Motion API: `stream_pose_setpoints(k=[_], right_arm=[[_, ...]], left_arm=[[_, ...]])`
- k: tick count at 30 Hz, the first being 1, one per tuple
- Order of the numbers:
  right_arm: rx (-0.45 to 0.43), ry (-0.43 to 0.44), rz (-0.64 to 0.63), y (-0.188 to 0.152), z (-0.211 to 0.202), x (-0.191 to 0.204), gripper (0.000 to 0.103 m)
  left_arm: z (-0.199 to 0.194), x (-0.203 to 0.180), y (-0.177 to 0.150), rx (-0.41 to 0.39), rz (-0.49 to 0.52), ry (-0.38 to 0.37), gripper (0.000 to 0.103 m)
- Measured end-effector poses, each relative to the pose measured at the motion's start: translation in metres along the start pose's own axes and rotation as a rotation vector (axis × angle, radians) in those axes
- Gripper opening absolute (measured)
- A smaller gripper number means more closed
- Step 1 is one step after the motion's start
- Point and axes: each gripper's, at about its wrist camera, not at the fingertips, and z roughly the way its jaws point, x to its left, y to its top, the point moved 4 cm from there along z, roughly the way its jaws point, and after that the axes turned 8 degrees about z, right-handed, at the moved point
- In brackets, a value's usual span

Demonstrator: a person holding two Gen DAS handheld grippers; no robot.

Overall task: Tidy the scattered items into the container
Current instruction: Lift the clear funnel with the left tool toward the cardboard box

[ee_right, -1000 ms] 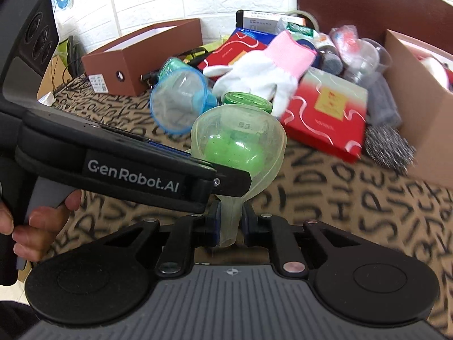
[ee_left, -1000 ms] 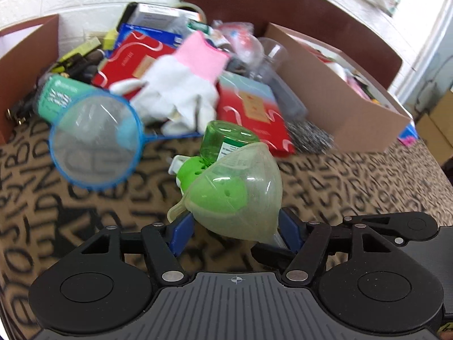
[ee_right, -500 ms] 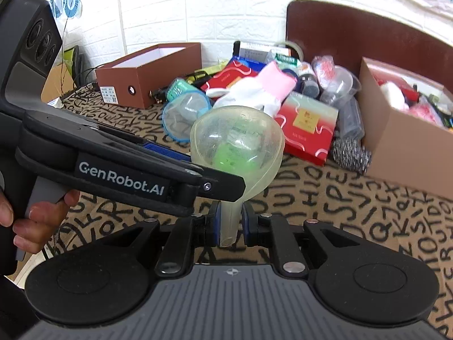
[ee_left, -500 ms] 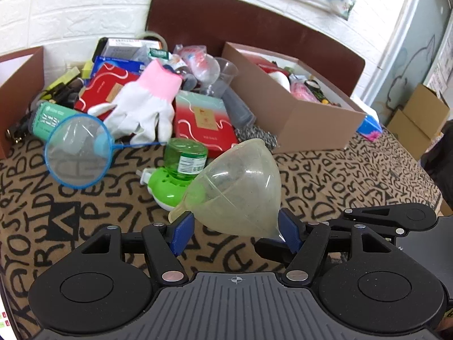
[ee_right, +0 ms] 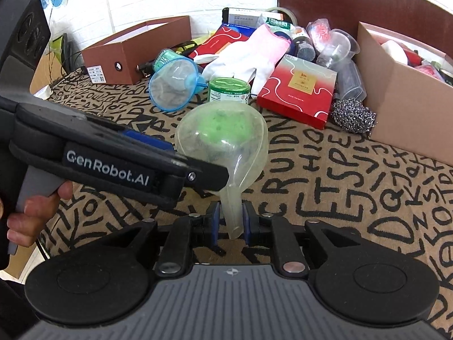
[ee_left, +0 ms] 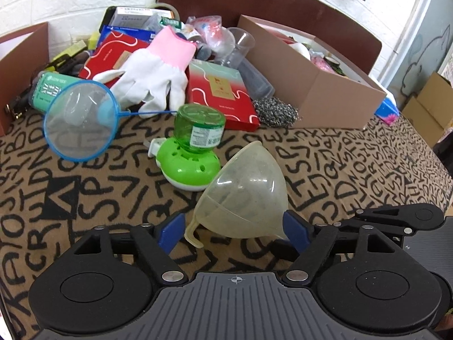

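left gripper (ee_left: 235, 228): jaws opening, already spread wide. The funnel (ee_left: 245, 191) bowl sits between the blue pads; the left pad stands clear of it, the right pad is just at the bowl's edge, contact there hard to tell.
right gripper (ee_right: 229, 222): jaws narrow and opening a little. The funnel spout (ee_right: 232, 212) is between the pads, which sit right against it, so the grip reads as on.
funnel: translucent, yellowish, held above the counter (ee_left: 368, 175), wide mouth facing away from the right gripper, spout pointing back into it. In the right wrist view the left gripper body (ee_right: 113, 158) crosses in front of the bowl from the left.
person's hand (ee_right: 31, 209): wrapped around the left gripper's grey handle, lower left of the right wrist view.
container: open cardboard box (ee_left: 320, 85) at the far right of the counter, some items already inside, contents not clear. The funnel is well apart from it.
green bottle on white-green base (ee_left: 195, 150): on the counter just beyond the funnel.
blue net strainer (ee_left: 79, 121): left of the bottle, its thin handle running toward the glove.
white glove with pink cuff (ee_left: 158, 68): lies over the red boxes (ee_left: 220, 96).
steel scourer (ee_left: 276, 112): touching the box's near wall.
clear plastic cups (ee_left: 240, 45): behind the red boxes, near the box's far corner.
brown box (ee_right: 136, 48): far left of the counter, by the white brick wall.
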Motion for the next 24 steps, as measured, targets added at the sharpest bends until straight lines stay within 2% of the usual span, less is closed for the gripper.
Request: stream_pose_setpoints(k=[7, 11, 16, 18, 19, 22, 24], right_arm=[[0.021, -0.02, -0.011, -0.001, 0.01, -0.003, 0.037], [-0.002, -0.038, -0.01, 0.002, 0.007, -0.009, 0.052], [-0.003, -0.025, -0.023, 0.009, 0.015, -0.011, 0.052], [0.012, -0.009, -0.031, 0.01, 0.02, -0.009, 0.046], [0.018, -0.002, -0.027, 0.01, 0.022, -0.008, 0.036], [0.019, -0.007, -0.018, 0.009, 0.023, -0.009, 0.033], [0.009, -0.004, -0.016, 0.009, 0.018, -0.008, 0.031]], left_arm=[[0.011, 0.002, 0.006, 0.006, 0.012, -0.015, 0.088], [0.008, 0.004, 0.009, -0.006, 0.023, -0.019, 0.088], [0.013, 0.0, 0.014, 0.004, 0.048, -0.044, 0.089], [0.017, -0.003, 0.013, 0.017, 0.059, -0.061, 0.086], [0.019, -0.004, 0.013, 0.023, 0.063, -0.07, 0.083], [0.018, -0.006, 0.013, 0.015, 0.084, -0.055, 0.074], [0.016, -0.007, 0.015, 0.009, 0.085, -0.057, 0.074]])
